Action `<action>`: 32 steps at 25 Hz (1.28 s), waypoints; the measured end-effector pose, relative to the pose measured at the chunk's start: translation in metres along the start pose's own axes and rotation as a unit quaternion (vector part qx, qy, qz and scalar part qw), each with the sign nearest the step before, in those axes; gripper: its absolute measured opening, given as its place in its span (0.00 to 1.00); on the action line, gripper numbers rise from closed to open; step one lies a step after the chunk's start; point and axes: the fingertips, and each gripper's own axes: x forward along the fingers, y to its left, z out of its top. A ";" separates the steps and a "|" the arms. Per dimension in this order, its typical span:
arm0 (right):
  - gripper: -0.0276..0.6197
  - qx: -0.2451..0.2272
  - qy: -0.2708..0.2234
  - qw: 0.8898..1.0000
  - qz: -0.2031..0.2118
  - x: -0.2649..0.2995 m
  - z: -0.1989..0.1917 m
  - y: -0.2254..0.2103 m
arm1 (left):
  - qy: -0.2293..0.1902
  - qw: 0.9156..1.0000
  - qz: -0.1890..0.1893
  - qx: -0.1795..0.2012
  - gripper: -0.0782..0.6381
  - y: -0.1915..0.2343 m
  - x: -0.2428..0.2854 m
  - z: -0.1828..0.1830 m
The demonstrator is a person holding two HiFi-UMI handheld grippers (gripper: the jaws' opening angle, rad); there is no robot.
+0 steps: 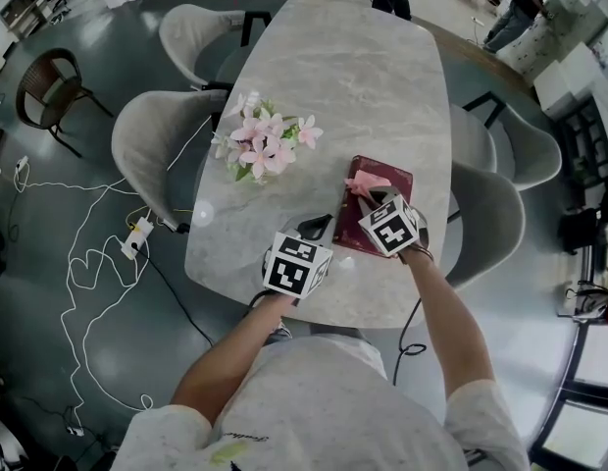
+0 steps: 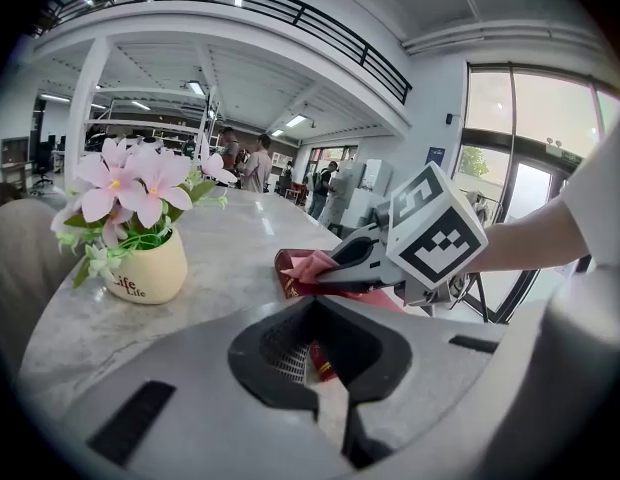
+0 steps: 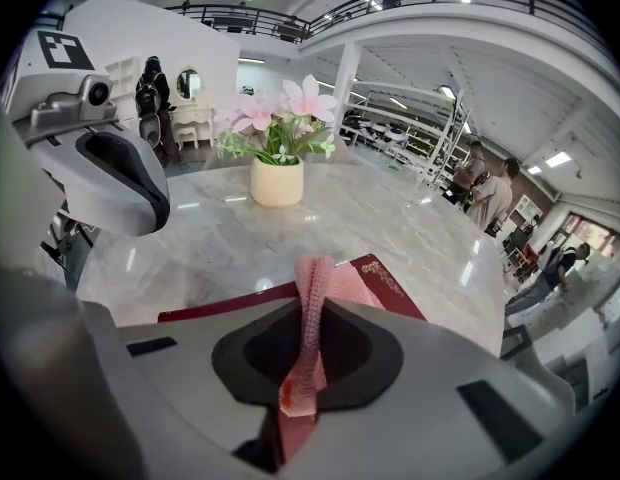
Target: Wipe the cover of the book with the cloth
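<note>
Potted pink flowers [image 1: 265, 143] stand on marble table [image 1: 363, 86].

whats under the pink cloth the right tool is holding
A dark red book lies under the cloth, flat on the marble table. The right tool is shut on the cloth. The patch of cover beneath the cloth is hidden.
</note>
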 end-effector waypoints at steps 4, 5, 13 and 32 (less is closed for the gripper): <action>0.07 0.003 0.001 1.000 -0.002 -0.002 -0.002 0.004 | 0.000 1.000 -0.005 0.004 0.12 -0.001 -0.002 -0.001; 0.07 0.004 0.001 1.000 -0.003 -0.002 -0.003 0.005 | 0.000 1.000 -0.005 0.005 0.12 -0.002 -0.003 -0.002; 0.07 0.009 0.003 1.000 -0.006 -0.008 -0.005 0.016 | -0.002 1.000 -0.013 0.011 0.12 -0.003 -0.010 -0.005; 0.07 0.017 0.009 1.000 -0.010 -0.023 -0.013 0.047 | 0.000 0.999 -0.031 0.022 0.12 -0.012 -0.030 -0.017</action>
